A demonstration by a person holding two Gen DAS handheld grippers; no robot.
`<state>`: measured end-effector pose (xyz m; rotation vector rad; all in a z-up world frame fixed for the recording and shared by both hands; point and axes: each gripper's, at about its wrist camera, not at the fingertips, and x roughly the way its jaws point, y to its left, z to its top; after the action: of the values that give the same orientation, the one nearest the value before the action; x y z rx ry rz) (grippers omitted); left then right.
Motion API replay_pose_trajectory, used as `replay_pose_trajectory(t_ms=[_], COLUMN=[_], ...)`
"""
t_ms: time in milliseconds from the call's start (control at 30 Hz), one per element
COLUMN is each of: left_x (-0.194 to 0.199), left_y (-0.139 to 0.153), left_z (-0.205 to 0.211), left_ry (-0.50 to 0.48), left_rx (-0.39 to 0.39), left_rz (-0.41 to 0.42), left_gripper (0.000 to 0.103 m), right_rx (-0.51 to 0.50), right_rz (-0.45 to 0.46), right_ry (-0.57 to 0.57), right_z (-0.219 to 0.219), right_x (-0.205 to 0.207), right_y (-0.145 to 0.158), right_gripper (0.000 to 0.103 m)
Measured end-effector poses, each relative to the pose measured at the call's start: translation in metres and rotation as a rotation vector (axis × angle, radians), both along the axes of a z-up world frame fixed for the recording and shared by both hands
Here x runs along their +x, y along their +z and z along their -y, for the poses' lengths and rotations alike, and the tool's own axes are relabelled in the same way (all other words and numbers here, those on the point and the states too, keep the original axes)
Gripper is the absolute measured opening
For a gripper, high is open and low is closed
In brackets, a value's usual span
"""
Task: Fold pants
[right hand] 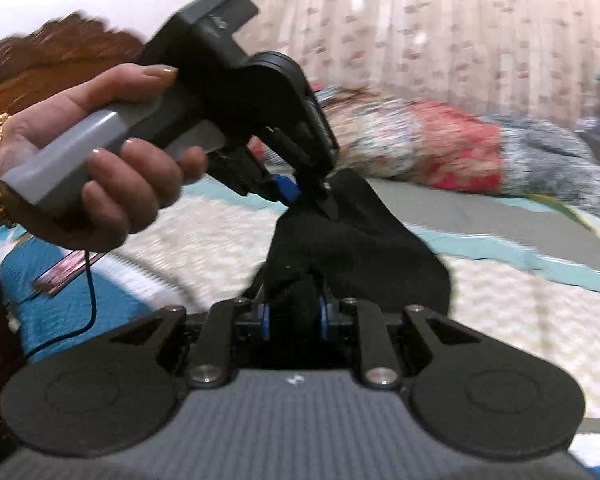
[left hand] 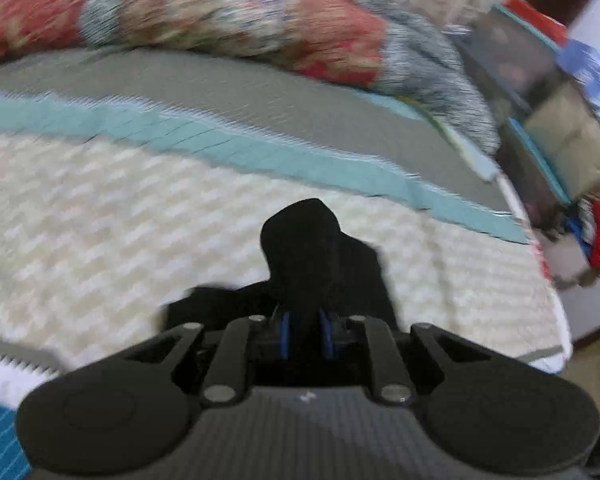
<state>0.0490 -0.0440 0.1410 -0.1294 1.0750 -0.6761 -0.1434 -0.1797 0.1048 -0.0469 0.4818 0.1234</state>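
Black pants (right hand: 340, 240) hang bunched at frame centre, above the cream bedspread (right hand: 500, 312) — both tools clamp them. Right gripper (right hand: 294, 316) pinches cloth at lower centre; left gripper (right hand: 300, 196), held by a hand (right hand: 100, 168) at upper left, grips the upper edge.

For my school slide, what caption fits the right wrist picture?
Both grippers, left gripper and right gripper, pinch soft black cloth pants above the bed.

Each camera sits just behind its own fingers, close over the bed (left hand: 100, 208), the left wrist view facing the red patterned quilt (left hand: 220, 16) and the right wrist view the curtain (right hand: 440, 32), sharing black pants (right hand: 340, 240) and that quilt.
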Motion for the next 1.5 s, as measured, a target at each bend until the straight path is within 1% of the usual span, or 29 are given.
replay_pose_trajectory(t_ms=[67, 133, 200, 233, 267, 300, 333, 400, 500, 600, 667, 700, 733, 800, 833, 867, 933, 967, 1067, 1100, 1133, 1200, 1300, 1333, 1367, 1400, 1500], left_x=[0.006, 0.009, 0.012, 0.012, 0.013, 0.012, 0.011, 0.01, 0.004, -0.008, -0.021, -0.028, -0.033, -0.046, -0.052, -0.058, -0.069, -0.073, -0.083, -0.087, -0.089, -0.097, -0.108, -0.112, -0.116, -0.118, -0.127], left_y=[-0.021, -0.043, -0.07, -0.08, -0.089, -0.091, -0.092, -0.087, -0.081, -0.076, -0.071, -0.07, -0.071, -0.075, -0.076, -0.077, -0.073, -0.07, -0.06, -0.056, -0.054, -0.049, -0.044, -0.044, -0.043, -0.043, -0.044], left_z=[-0.018, -0.027, -0.026, -0.026, -0.027, -0.031, -0.034, -0.038, -0.052, -0.066, -0.07, -0.069, -0.066, -0.053, -0.048, -0.042, -0.037, -0.035, -0.034, -0.035, -0.035, -0.035, -0.034, -0.035, -0.036, -0.037, -0.041], left_ry=[0.034, 0.046, 0.057, 0.065, 0.078, 0.094, 0.11, 0.128, 0.146, 0.169, 0.166, 0.164, 0.164, 0.16, 0.153, 0.148, 0.153, 0.157, 0.17, 0.173, 0.176, 0.182, 0.185, 0.186, 0.188, 0.188, 0.195], left_rx=[0.02, 0.043, 0.109, 0.129, 0.131, 0.12, 0.111, 0.1, 0.088, 0.046, 0.025, 0.039, 0.068, 0.184, 0.224, 0.261, 0.307, 0.326, 0.345, 0.342, 0.34, 0.337, 0.338, 0.337, 0.337, 0.335, 0.328], left_rz=[-0.034, -0.055, -0.077, -0.087, -0.096, -0.096, -0.094, -0.085, -0.084, -0.077, -0.061, -0.043, -0.024, 0.032, 0.055, 0.081, 0.127, 0.146, 0.167, 0.172, 0.177, 0.198, 0.221, 0.224, 0.226, 0.225, 0.217], left_gripper=[0.014, 0.015, 0.021, 0.026, 0.03, 0.038, 0.047, 0.054, 0.06, 0.065, 0.067, 0.067, 0.067, 0.068, 0.069, 0.069, 0.069, 0.069, 0.07, 0.072, 0.077, 0.08, 0.081, 0.081, 0.081, 0.081, 0.082], right_rx=[-0.012, -0.034, -0.049, -0.038, -0.014, 0.007, 0.029, 0.089, 0.191, 0.268, 0.317, 0.331, 0.335, 0.321, 0.322, 0.341, 0.386, 0.387, 0.378, 0.384, 0.395, 0.417, 0.448, 0.457, 0.464, 0.471, 0.477], right_rz=[-0.045, -0.104, -0.188, -0.23, -0.255, -0.263, -0.256, -0.237, -0.212, -0.176, -0.179, -0.191, -0.218, -0.305, -0.354, -0.38, -0.363, -0.348, -0.305, -0.295, -0.287, -0.28, -0.281, -0.28, -0.277, -0.276, -0.279], right_ry=[0.046, 0.076, 0.104, 0.131, 0.166, 0.19, 0.202, 0.218, 0.191, 0.109, 0.061, 0.046, 0.026, -0.024, -0.051, -0.07, -0.079, -0.076, -0.091, -0.101, -0.114, -0.14, -0.179, -0.189, -0.197, -0.204, -0.217], right_z=[-0.015, -0.029, -0.038, -0.039, -0.038, -0.037, -0.032, -0.017, -0.001, 0.022, 0.035, 0.035, 0.036, 0.034, 0.038, 0.038, 0.038, 0.036, 0.038, 0.039, 0.043, 0.045, 0.055, 0.058, 0.058, 0.059, 0.058], right_x=[0.011, 0.02, 0.03, 0.034, 0.035, 0.032, 0.03, 0.023, 0.005, -0.008, -0.008, -0.008, -0.005, 0.005, 0.011, 0.014, 0.01, 0.007, 0.001, -0.002, -0.003, -0.007, -0.016, -0.018, -0.021, -0.028, -0.033], right_y=[-0.01, -0.025, -0.042, -0.05, -0.052, -0.05, -0.044, -0.029, -0.019, -0.012, -0.014, -0.018, -0.025, -0.042, -0.05, -0.055, -0.051, -0.047, -0.033, -0.031, -0.029, -0.028, -0.031, -0.031, -0.031, -0.031, -0.031], right_gripper=[0.023, 0.024, 0.031, 0.042, 0.05, 0.052, 0.053, 0.052, 0.052, 0.052, 0.052, 0.052, 0.052, 0.051, 0.052, 0.052, 0.052, 0.052, 0.052, 0.052, 0.053, 0.053, 0.06, 0.065, 0.068, 0.068, 0.07])
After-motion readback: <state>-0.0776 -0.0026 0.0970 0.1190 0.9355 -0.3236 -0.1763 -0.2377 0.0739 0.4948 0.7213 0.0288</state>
